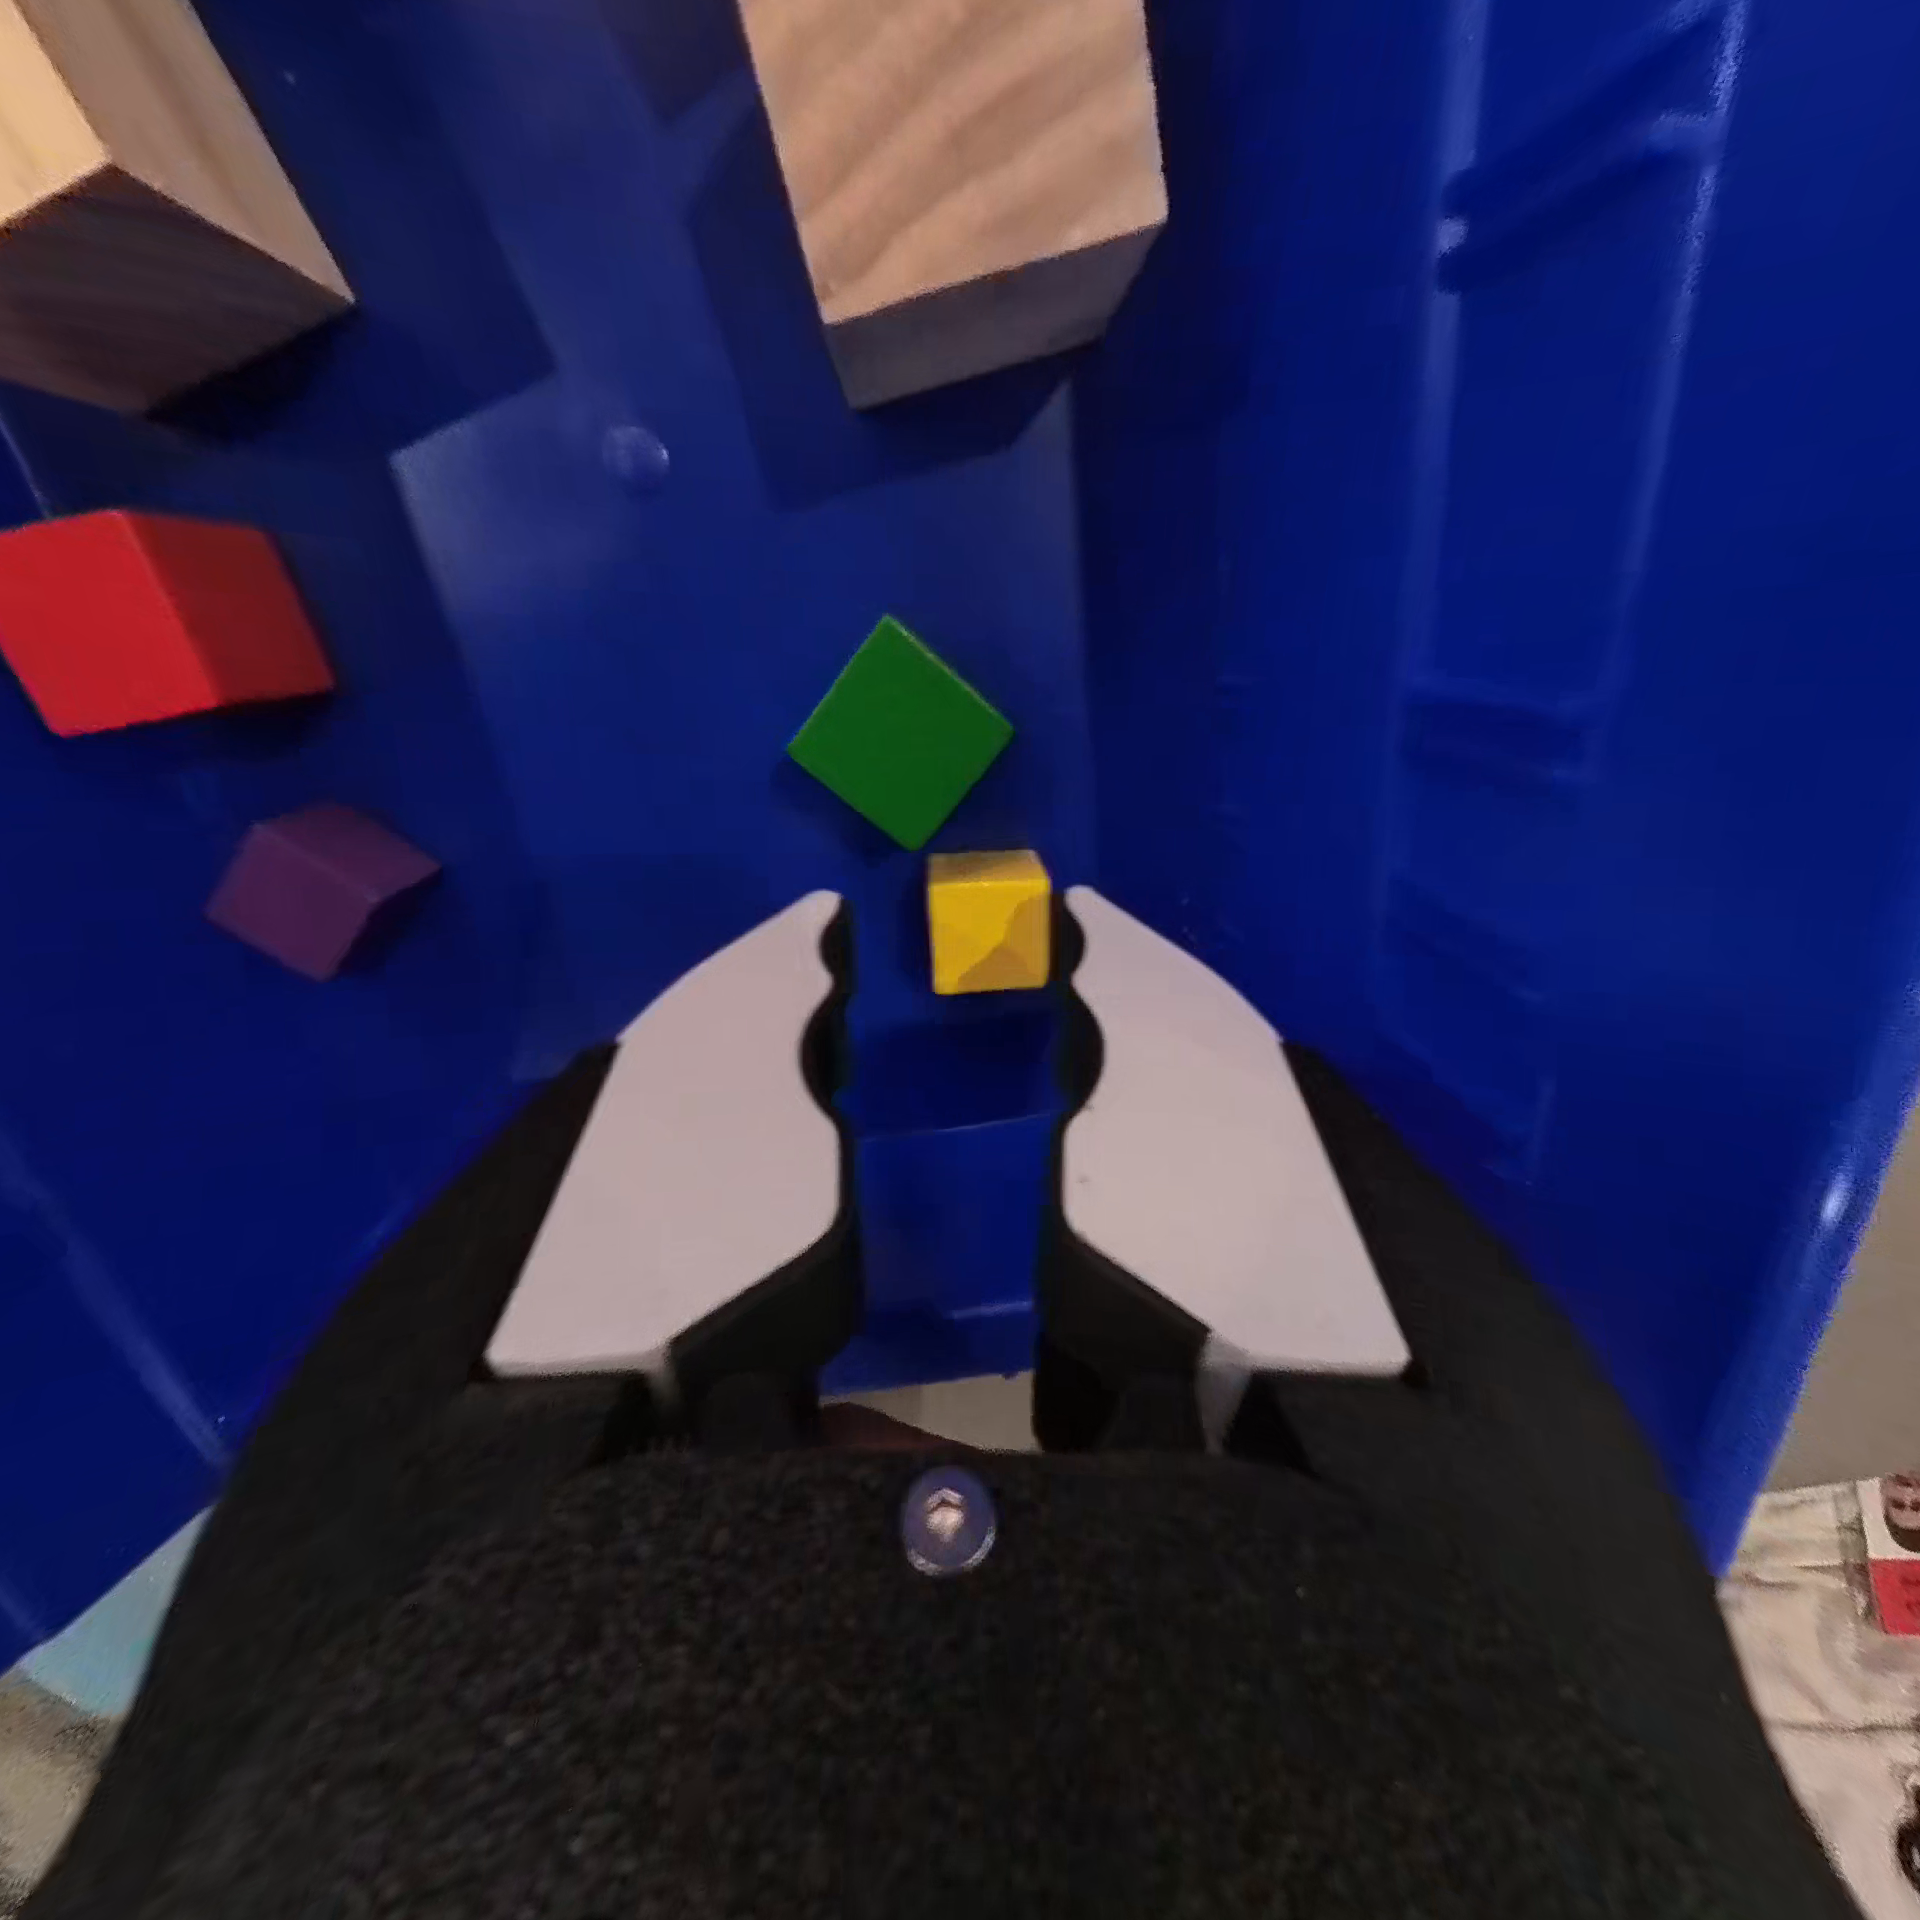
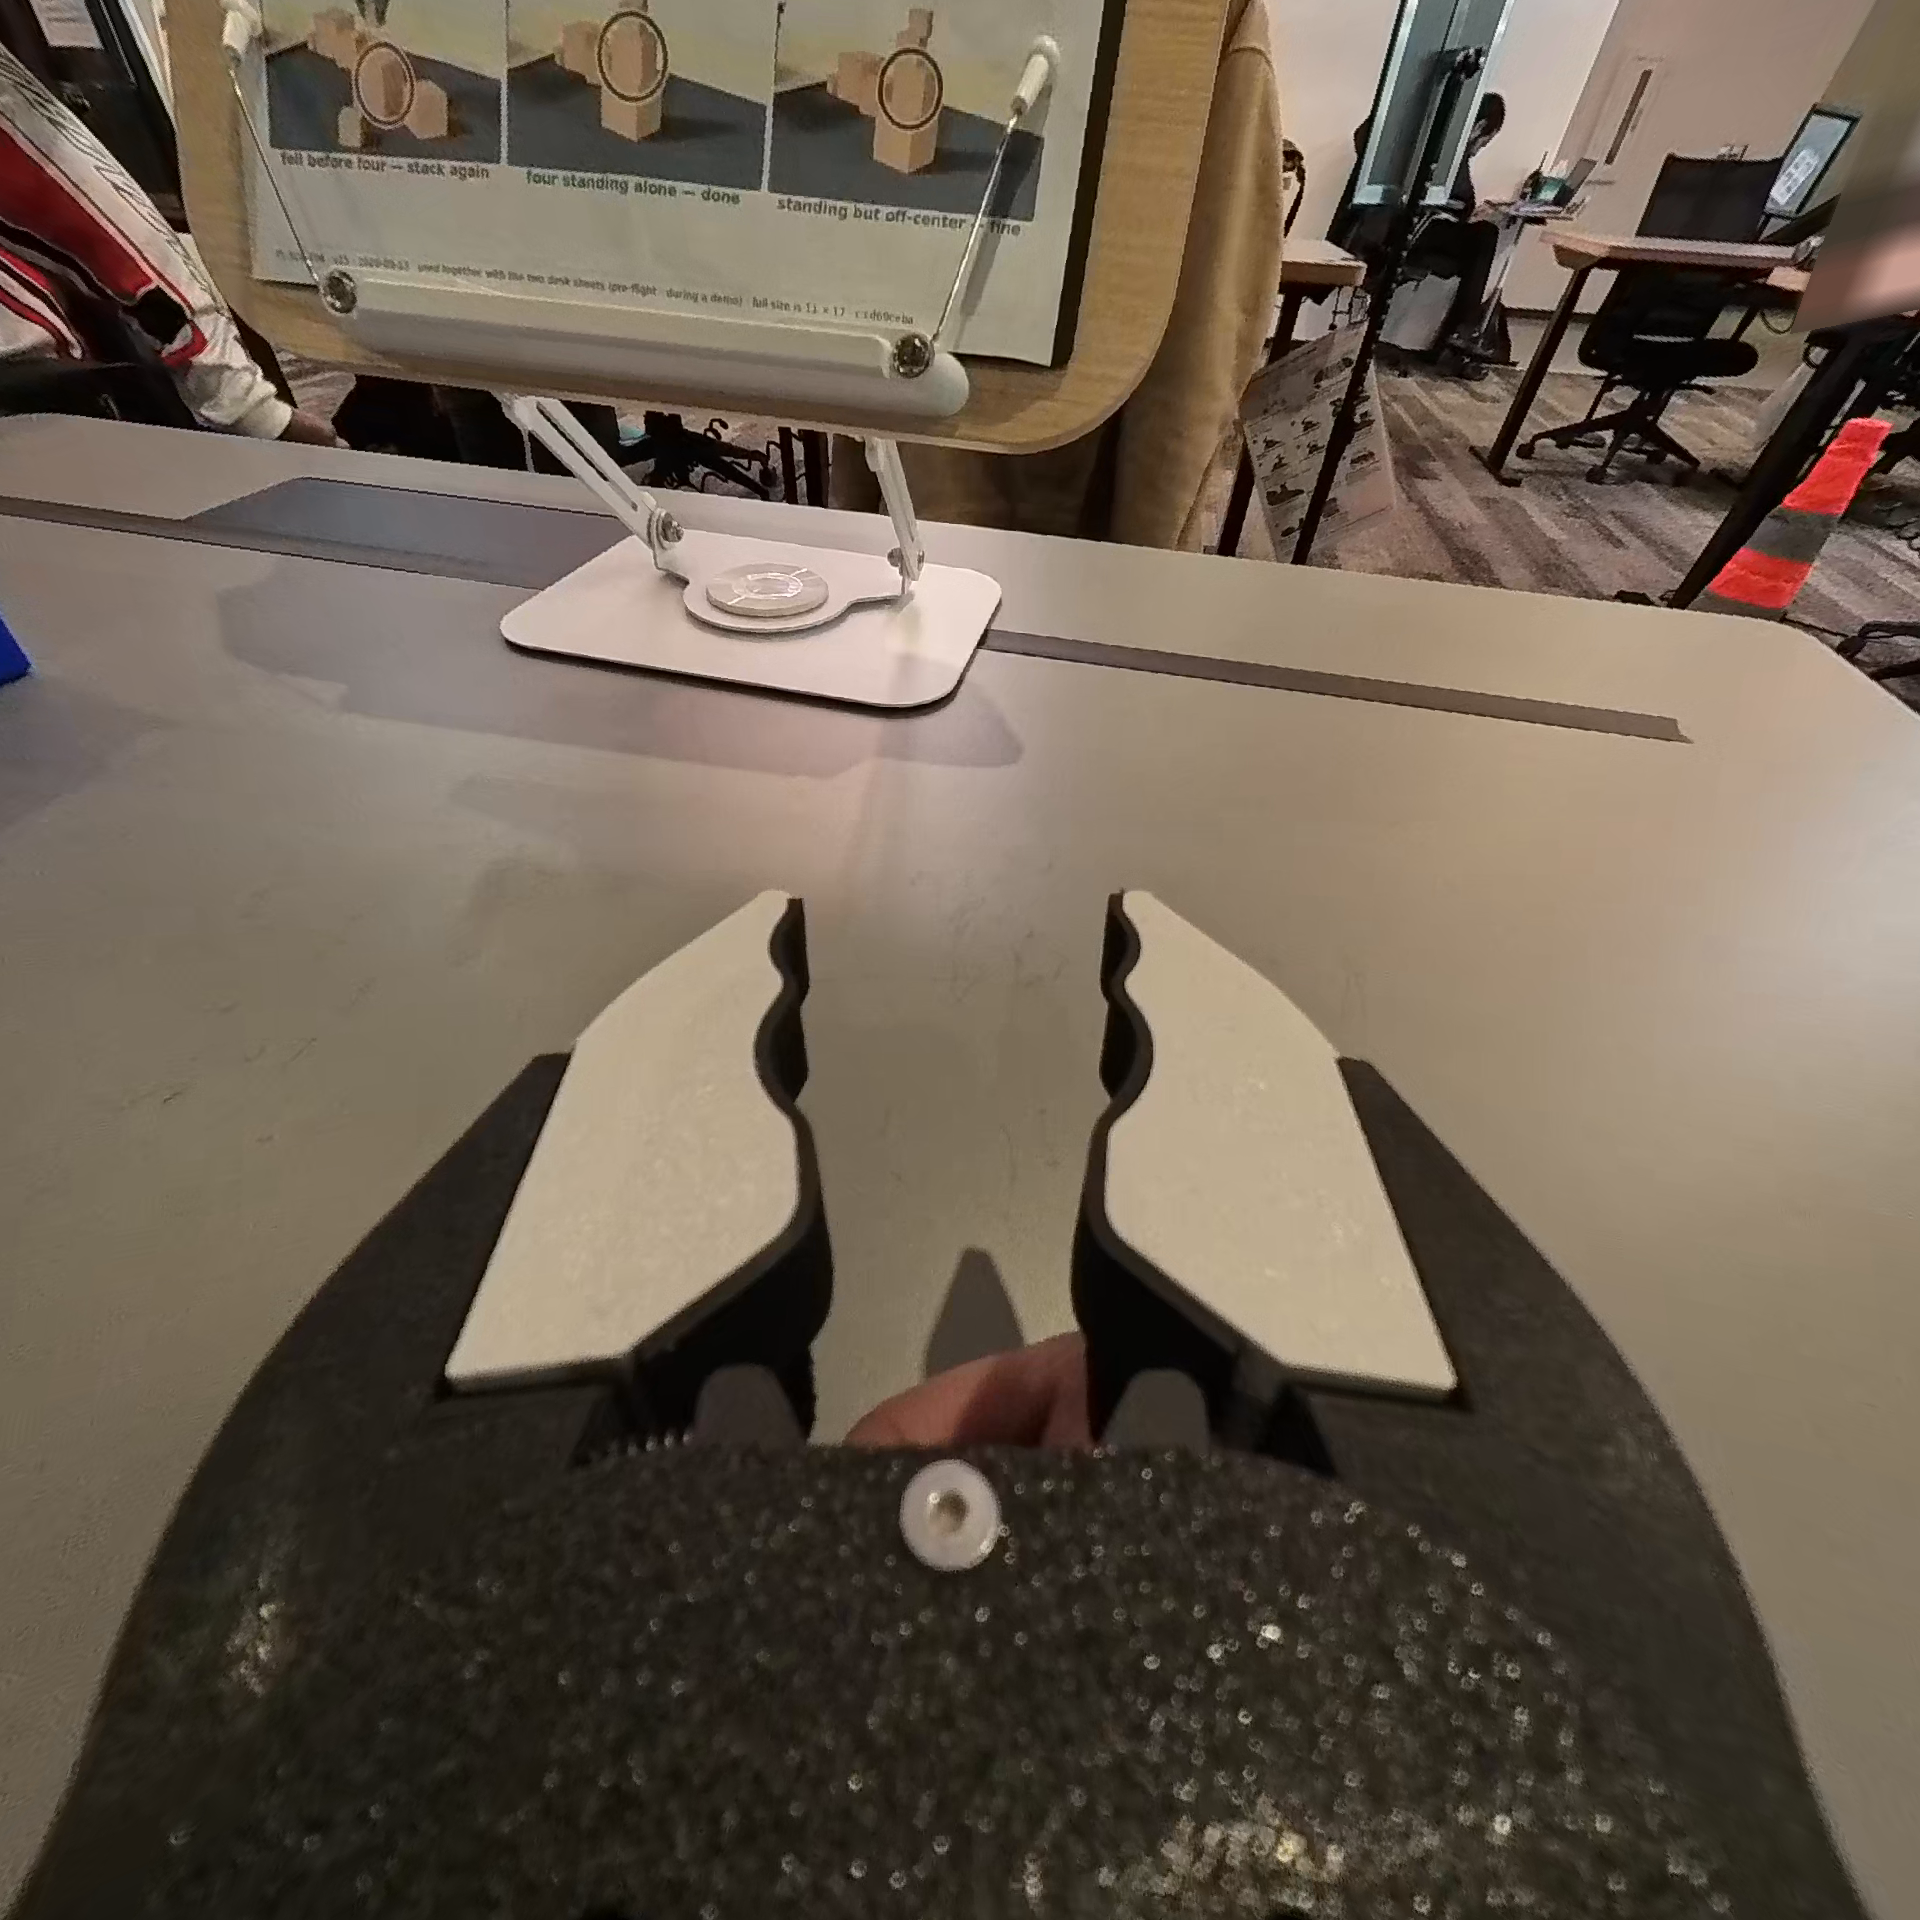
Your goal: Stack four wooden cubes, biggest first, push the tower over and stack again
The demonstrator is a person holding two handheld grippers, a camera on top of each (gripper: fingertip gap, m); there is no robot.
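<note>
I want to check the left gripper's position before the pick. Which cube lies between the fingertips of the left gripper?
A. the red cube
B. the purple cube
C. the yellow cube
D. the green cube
C: the small yellow cube sits in the gap of the open left gripper, while the green cube lies just beyond the tips.

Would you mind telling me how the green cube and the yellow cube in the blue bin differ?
The green cube looks larger than the yellow cube. The green cube sits turned like a diamond in the left wrist view, while the yellow cube sits square to it. The yellow cube lies between the tips of the left gripper, near its right finger; the green cube lies just beyond, outside the fingers. Both are painted cubes resting on the floor of the blue bin.
</note>
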